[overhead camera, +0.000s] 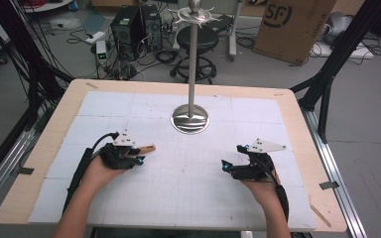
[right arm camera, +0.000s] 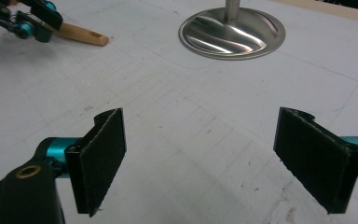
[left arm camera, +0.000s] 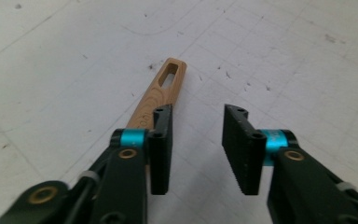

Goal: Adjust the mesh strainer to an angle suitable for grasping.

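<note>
Wooden handle (left arm camera: 161, 93), a slim light-coloured piece with an oblong slot near its free end, lies flat on the white gridded mat (overhead camera: 188, 168) in the left half of the table (overhead camera: 297, 124), roughly midway between the near and far edges. In the left gripper view it runs out past the outer side of the left-hand jaw, not between the two pads; whether it touches that jaw cannot be told. The left gripper (left arm camera: 198, 147) has its jaws apart with bare mat between them, clamping nothing. In the high view this left gripper sits just beside the near end of the handle, held low over the mat by the person's left hand (overhead camera: 99, 171).

The right gripper (right arm camera: 214, 158) is spread wide, with only mat between its jaws. The person's right hand (overhead camera: 263, 186) holds it in the right half of the table, well apart from the handle.

A metal stand (overhead camera: 192, 59) with a round polished base (right arm camera: 232, 33) rises from the mat near the middle of the far edge, between and beyond the two grippers.
</note>
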Tool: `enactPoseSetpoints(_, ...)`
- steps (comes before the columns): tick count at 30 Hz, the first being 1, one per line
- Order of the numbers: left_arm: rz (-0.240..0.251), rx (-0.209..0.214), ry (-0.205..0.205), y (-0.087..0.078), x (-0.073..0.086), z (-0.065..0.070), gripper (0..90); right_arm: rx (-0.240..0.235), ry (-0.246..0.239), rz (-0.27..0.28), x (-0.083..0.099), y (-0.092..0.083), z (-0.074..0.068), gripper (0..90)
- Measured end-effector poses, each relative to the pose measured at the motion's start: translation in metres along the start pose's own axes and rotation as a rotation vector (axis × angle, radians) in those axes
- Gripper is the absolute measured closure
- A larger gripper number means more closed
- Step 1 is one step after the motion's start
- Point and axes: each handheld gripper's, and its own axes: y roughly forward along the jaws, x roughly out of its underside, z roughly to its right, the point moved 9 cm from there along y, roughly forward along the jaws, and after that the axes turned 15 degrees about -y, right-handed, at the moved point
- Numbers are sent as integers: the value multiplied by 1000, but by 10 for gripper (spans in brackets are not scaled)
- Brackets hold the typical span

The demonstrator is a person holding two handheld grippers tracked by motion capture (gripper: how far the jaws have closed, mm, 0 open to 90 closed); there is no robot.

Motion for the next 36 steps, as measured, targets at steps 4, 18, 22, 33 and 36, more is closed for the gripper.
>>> enactPoseSetpoints(4, 34, 23, -14, -11, 3, 1, 523, 4, 2, -7, 1, 0, 0, 160)
enactPoseSetpoints(18, 168, 56, -85, -48, 14, -17, 336, 5, -2, -8, 1, 1, 0, 160)
enactPoseSetpoints(22, 200, 49, -70, -53, 13, -19, 301, 9, 2, -3, 0, 0, 1, 160)
enactPoseSetpoints(33, 258, 37, -56, -61, 9, -23, 225, 6, 11, -20, 4, 3, 3, 159)
enactPoseSetpoints(36, 280, 43, -61, -65, 6, -23, 222, 9, 12, -18, 4, 2, 3, 160)
